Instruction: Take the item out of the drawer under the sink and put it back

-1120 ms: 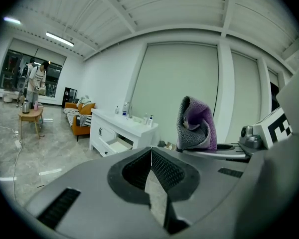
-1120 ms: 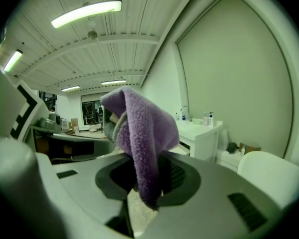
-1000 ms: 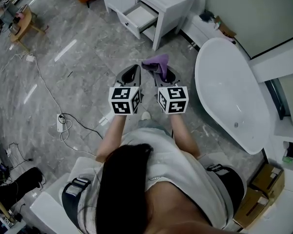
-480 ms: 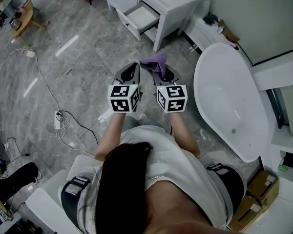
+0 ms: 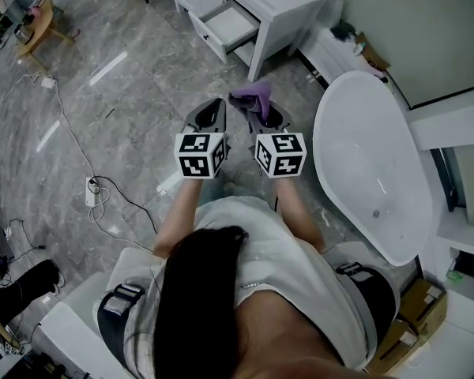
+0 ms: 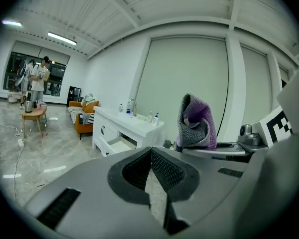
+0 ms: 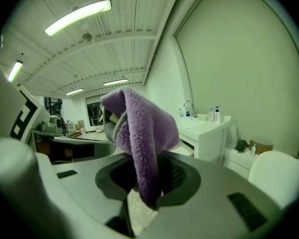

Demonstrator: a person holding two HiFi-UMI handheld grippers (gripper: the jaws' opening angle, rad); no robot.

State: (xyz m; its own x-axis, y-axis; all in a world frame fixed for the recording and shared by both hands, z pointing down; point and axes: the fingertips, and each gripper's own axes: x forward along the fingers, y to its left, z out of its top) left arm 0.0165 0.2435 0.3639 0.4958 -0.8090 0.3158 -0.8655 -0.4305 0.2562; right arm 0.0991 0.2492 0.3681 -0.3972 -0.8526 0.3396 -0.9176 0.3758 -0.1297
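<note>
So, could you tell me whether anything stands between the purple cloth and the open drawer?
Nothing visible does: only bare floor lies between the purple cloth, held in the right hand-held gripper, and the open drawer.

Grey marbled floor [image 5: 134, 77], viewed from above.
A white sink cabinet [image 5: 288, 10] is set at 12 o'clock, a bathtub [image 5: 363, 156] at 3, a corded power strip [image 5: 90, 197] at 9, cardboard boxes [image 5: 415, 322] at 5.

Purple cloth [image 5: 253, 98] in right gripper [image 5: 256, 111]
</note>
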